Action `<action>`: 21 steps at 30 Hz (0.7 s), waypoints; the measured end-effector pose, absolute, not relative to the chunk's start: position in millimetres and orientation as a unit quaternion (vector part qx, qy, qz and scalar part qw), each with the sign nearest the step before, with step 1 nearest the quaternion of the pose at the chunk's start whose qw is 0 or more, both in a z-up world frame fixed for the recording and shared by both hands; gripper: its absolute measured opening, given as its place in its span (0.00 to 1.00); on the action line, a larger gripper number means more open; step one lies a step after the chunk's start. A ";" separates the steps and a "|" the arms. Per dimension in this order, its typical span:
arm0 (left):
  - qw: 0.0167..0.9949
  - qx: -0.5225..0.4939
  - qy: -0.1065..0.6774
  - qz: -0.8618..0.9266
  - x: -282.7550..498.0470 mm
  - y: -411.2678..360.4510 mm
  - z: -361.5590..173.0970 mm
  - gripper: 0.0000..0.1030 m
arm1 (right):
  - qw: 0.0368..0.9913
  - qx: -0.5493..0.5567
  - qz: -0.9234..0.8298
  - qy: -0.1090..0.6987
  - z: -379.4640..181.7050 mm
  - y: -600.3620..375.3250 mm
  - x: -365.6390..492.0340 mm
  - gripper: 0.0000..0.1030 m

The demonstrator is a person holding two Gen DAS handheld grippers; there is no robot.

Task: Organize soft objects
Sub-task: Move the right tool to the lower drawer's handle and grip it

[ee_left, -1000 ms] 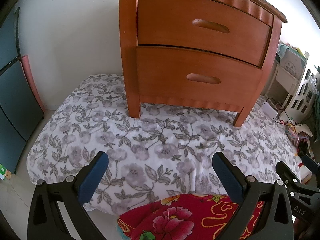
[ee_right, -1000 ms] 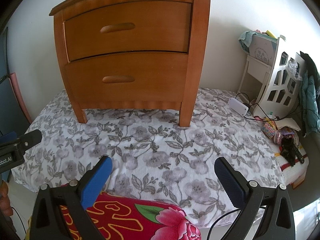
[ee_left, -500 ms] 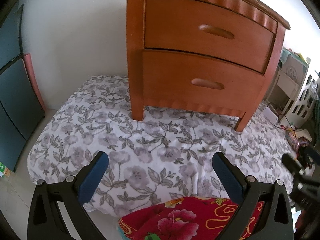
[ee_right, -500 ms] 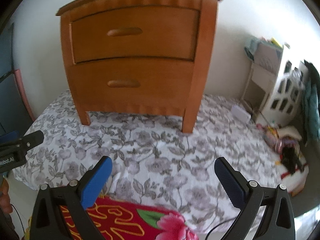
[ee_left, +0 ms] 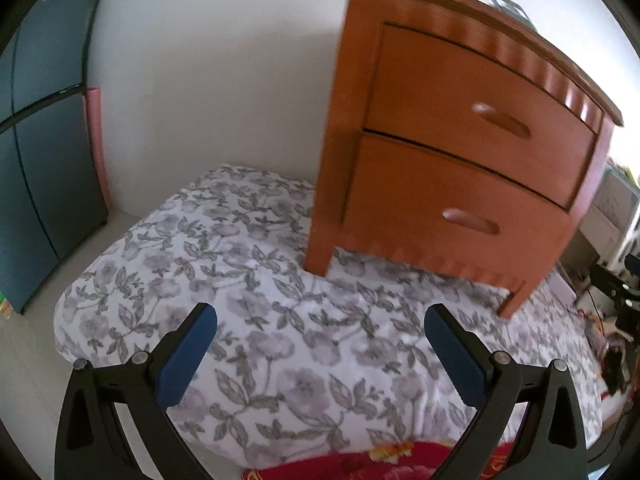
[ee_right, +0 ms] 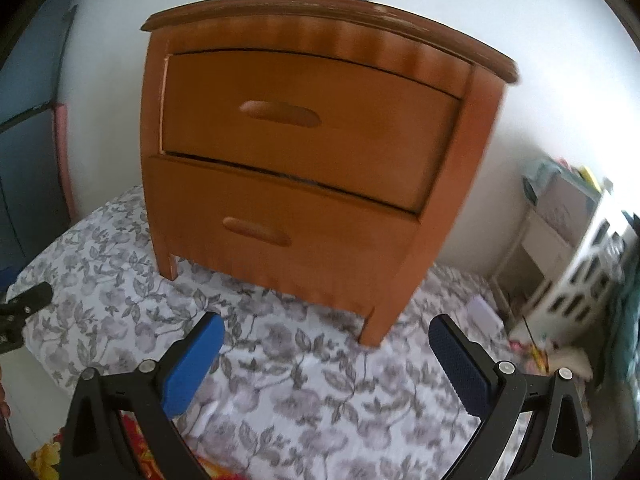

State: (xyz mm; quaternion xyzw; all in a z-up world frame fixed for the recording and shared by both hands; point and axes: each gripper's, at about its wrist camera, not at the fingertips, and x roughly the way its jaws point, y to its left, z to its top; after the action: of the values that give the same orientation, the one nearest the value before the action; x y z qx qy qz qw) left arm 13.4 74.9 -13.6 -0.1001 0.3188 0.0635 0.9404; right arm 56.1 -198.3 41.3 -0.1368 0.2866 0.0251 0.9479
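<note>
Both grippers, left [ee_left: 320, 344] and right [ee_right: 326, 354], have lifted away from the red floral blanket [ee_left: 384, 466] toward the nightstand [ee_right: 316, 160]; jaws apart, empty, nothing grasped yet

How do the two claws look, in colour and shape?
Both look alike. The left claw has a black frame with silver screws and two flat fingers with blue pads. The right claw matches it; one of its pads shows a dotted texture.

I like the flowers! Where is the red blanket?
The red blanket peeks in at the left wrist view's bottom edge, lying against the grey flowered bedding.
</note>
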 end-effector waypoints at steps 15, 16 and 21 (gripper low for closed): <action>0.946 -0.100 0.304 0.059 28.8 96.1 -30.4 1.00 | 0.930 -0.235 0.070 0.274 31.9 -143.7 143.7 1.00; 0.945 -0.103 0.306 0.057 29.4 97.5 -31.3 1.00 | 0.927 -0.245 0.070 0.274 30.4 -139.3 150.5 1.00; 0.938 -0.115 0.322 0.052 34.6 104.1 -39.2 1.00 | 0.908 -0.303 0.065 0.281 19.8 -122.1 181.3 1.00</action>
State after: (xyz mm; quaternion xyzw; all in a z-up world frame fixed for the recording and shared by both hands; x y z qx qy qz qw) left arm 34.6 104.1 -39.2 -0.1147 0.3216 0.0521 0.9385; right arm 181.3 -122.1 19.8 -0.3030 0.2807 0.0652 0.9084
